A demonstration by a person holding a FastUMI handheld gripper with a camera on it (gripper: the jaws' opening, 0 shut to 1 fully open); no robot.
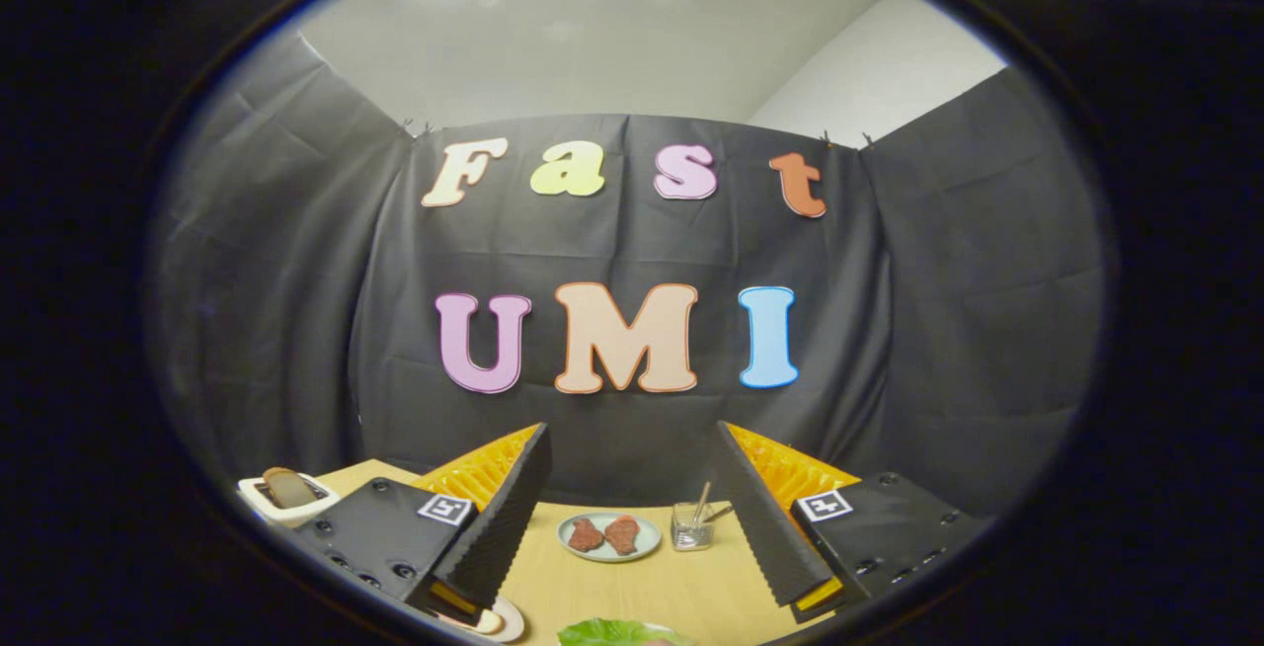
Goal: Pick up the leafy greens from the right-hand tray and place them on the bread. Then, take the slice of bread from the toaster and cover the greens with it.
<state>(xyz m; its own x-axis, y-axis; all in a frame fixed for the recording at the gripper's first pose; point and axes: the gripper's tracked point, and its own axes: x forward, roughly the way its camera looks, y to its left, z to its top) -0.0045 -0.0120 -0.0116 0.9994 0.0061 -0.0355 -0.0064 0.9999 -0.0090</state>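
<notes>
Greens (622,632) lie nearest, a glossy leaf between the fingers at their near end, low and close under the gripper (632,444); whether a tray sits beneath them cannot be told. Fingers (499,527) are spread wide, gripping nothing: black ribbed pads, wedge-shaped, backed by orange ridged plastic and mounted on matte black blocks bearing square markers. Left of the left finger, well beyond its block, stands the toaster (281,503), a white box with rounded corners, and a brown-crusted bread slice (286,486) projects upright from its slot. Under the heel of the left finger, a pale round plate (506,621) shows partly, carrying something tan that is probably the base bread; too little is visible to confirm. Between the fingers and ahead of them, on the smooth light wooden table (632,587), sits a grey-blue dish (609,535) holding two reddish-brown, rough-textured pieces that resemble meat. Just right of that dish, close to the right finger, stands a small clear glass (691,527) with a thin stick leaning in it. Progress assessment: no step appears complete. Greens remain ungrasped, and the slice remains in the toaster. Remaining: grasp greens, place on bread, extract slice, cover greens.
</notes>
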